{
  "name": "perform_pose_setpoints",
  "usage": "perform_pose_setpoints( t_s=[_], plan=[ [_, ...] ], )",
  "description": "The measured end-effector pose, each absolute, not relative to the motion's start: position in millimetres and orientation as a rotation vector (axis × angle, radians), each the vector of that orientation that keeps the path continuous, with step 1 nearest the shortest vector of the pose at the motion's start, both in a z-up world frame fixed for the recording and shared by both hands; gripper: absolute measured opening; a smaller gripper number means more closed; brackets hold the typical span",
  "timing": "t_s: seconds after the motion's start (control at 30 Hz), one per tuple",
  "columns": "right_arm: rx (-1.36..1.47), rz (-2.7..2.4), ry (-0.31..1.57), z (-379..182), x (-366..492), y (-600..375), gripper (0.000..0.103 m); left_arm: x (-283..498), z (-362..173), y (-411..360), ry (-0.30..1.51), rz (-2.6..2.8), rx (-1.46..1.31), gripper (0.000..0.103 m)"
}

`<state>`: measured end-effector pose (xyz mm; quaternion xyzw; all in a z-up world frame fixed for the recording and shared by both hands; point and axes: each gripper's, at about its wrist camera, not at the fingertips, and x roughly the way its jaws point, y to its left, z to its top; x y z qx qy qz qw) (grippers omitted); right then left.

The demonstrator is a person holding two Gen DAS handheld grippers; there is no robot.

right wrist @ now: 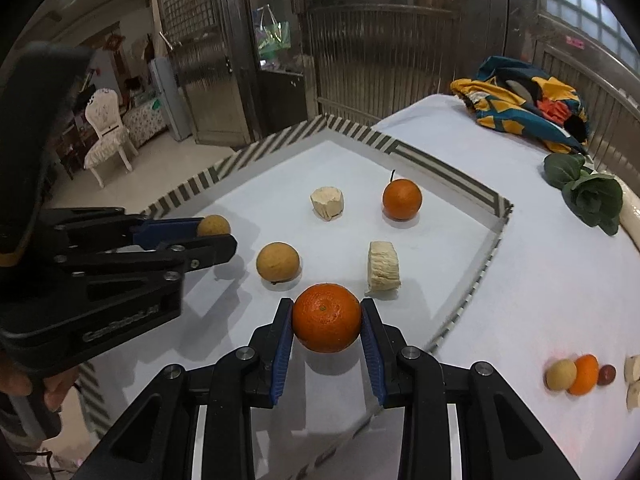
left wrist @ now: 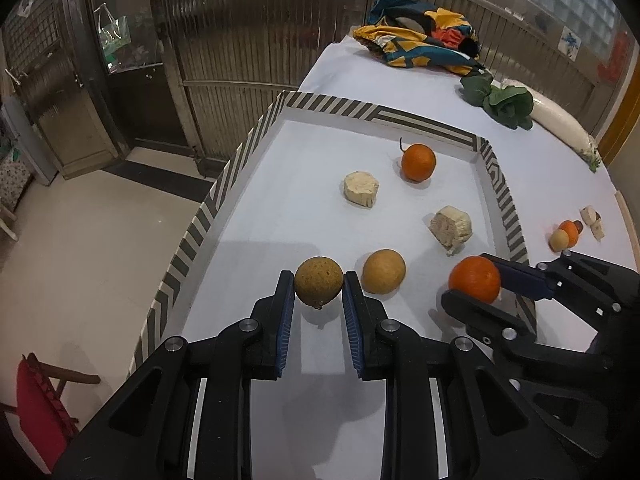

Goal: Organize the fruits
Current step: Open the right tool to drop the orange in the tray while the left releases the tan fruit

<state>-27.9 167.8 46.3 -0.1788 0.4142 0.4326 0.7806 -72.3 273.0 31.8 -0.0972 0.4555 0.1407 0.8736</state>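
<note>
My left gripper [left wrist: 319, 286] is shut on a brown round fruit [left wrist: 319, 281], held just above the floor of the striped-rim tray [left wrist: 332, 105]. My right gripper [right wrist: 327, 317] is shut on an orange [right wrist: 327, 317], also low over the tray near its right wall [right wrist: 486, 256]. Each gripper shows in the other's view, the right gripper [left wrist: 476, 280] and the left gripper [right wrist: 214, 230]. In the tray lie a second brown fruit [left wrist: 383, 271], a second orange with a stem [left wrist: 418, 162] and two pale cut chunks [left wrist: 361, 188] [left wrist: 451, 227].
Outside the tray on the white table [right wrist: 520, 280] lie a small cluster of fruits [right wrist: 576, 374] and pale chunks [right wrist: 634, 380] at the right. A leafy green [right wrist: 588, 194], a white radish [left wrist: 560, 124] and a colourful cloth [right wrist: 524, 102] lie farther back. The floor drops off left of the tray.
</note>
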Motion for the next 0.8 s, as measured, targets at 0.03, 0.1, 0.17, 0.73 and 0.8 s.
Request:
perform_pose_setpoints(
  t_s=[0.03,0.1,0.17,0.73,0.8],
  plan=[
    [-0.389,0.933,0.897,45,-27,169,0.032,-70,31,274,0.958,0.295,-0.197,0.023],
    [-0.403,0.925,0.903,41,-25,173,0.032,-69,30,276,0.968,0.294,-0.203,0.023],
    [-0.416,0.92,0.903,38,-24,176,0.032,-68,27,276,0.988,0.285,-0.209,0.023],
    [-0.289,0.928,0.863,71,-36,134,0.033,-75,40,261,0.952,0.252,-0.259,0.061],
    [-0.261,0.911,0.848,80,-37,115,0.033,-76,45,249,0.936,0.232,-0.252,0.061]
  ],
)
